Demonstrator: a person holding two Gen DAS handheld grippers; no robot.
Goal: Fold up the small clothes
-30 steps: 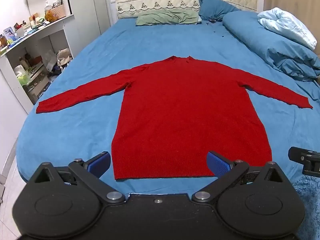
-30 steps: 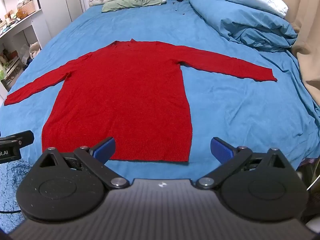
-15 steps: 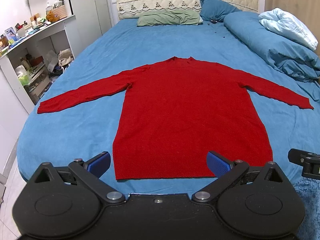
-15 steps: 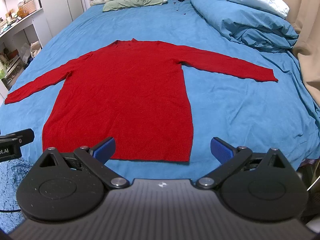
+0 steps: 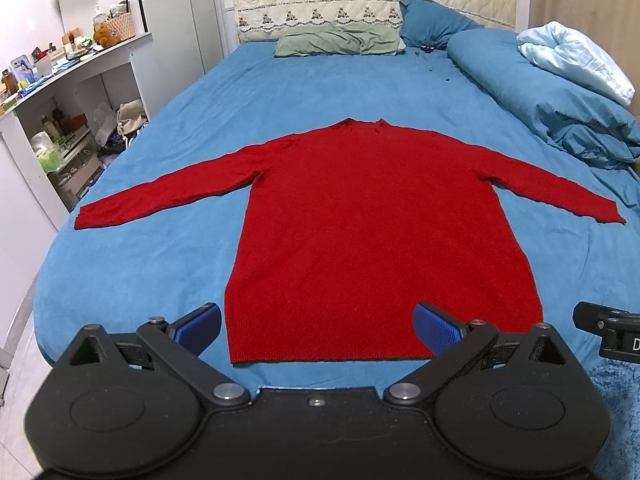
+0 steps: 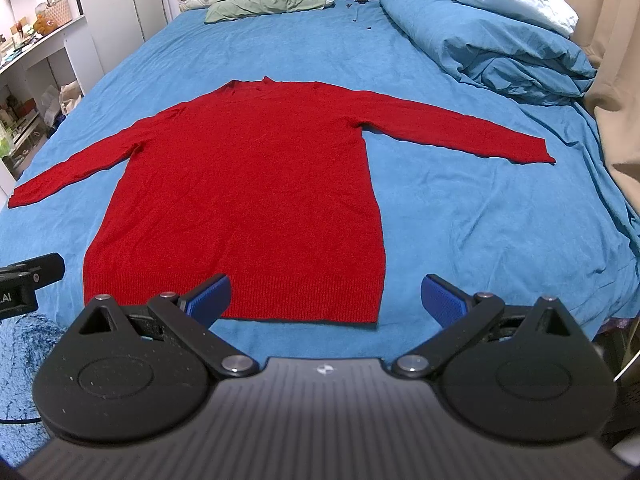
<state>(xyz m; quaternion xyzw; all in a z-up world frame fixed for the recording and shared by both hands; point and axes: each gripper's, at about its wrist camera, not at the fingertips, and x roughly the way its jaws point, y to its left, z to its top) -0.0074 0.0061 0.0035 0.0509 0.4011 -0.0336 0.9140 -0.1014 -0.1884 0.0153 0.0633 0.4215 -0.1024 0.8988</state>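
Observation:
A red long-sleeved sweater (image 5: 376, 220) lies flat on the blue bed sheet (image 5: 280, 92), both sleeves spread out sideways, hem toward me. It also shows in the right wrist view (image 6: 248, 184). My left gripper (image 5: 318, 330) is open and empty, held above the bed's near edge in front of the hem's left part. My right gripper (image 6: 326, 298) is open and empty, in front of the hem's right corner. Each gripper's edge shows in the other's view.
A rolled blue duvet (image 5: 560, 100) with a pale blue blanket lies along the bed's right side. Green and blue pillows (image 5: 340, 40) lie at the headboard. Cluttered white shelves (image 5: 60, 120) stand left of the bed. A beige curtain (image 6: 616, 80) hangs at the right.
Both views have shifted slightly; the sweater sits a little lower in each frame. The sweater itself has not moved and both grippers stay open.

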